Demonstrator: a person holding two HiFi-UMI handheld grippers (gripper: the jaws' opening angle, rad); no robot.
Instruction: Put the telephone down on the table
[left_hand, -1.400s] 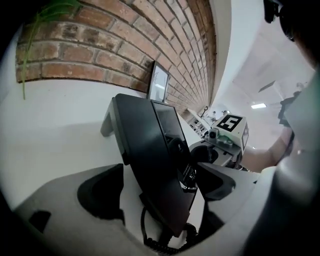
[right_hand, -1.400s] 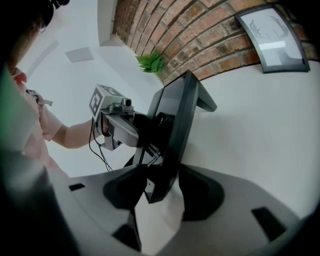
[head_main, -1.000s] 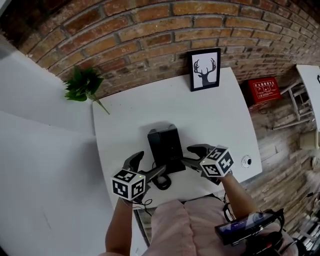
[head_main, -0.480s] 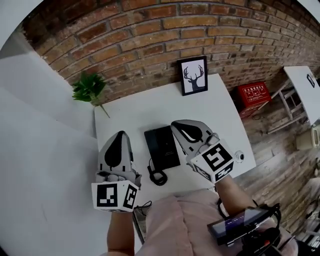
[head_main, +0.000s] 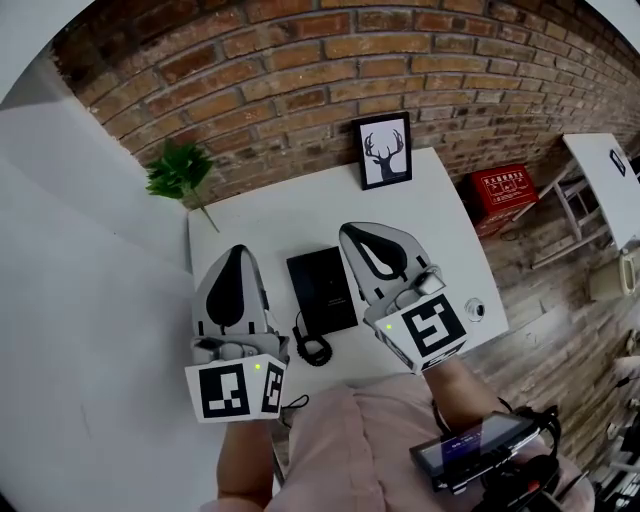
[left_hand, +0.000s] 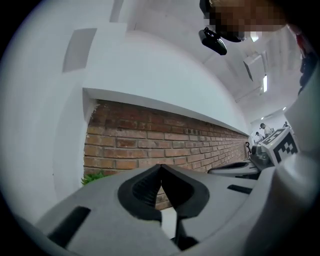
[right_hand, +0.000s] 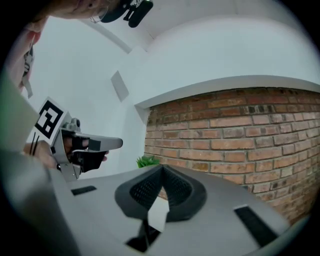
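Change: left gripper (left_hand: 160, 167) and right gripper (right_hand: 162, 168), one second earlier low beside telephone (head_main: 322, 290) with jaws apart, had risen clear and closed. Both jaw pairs were together, nothing held. Telephone lay flat on table (head_main: 430, 215), untouched, seen between both from head view; placement judged complete. Pose: both held level, side by side, pointing toward brick wall (head_main: 300, 70).
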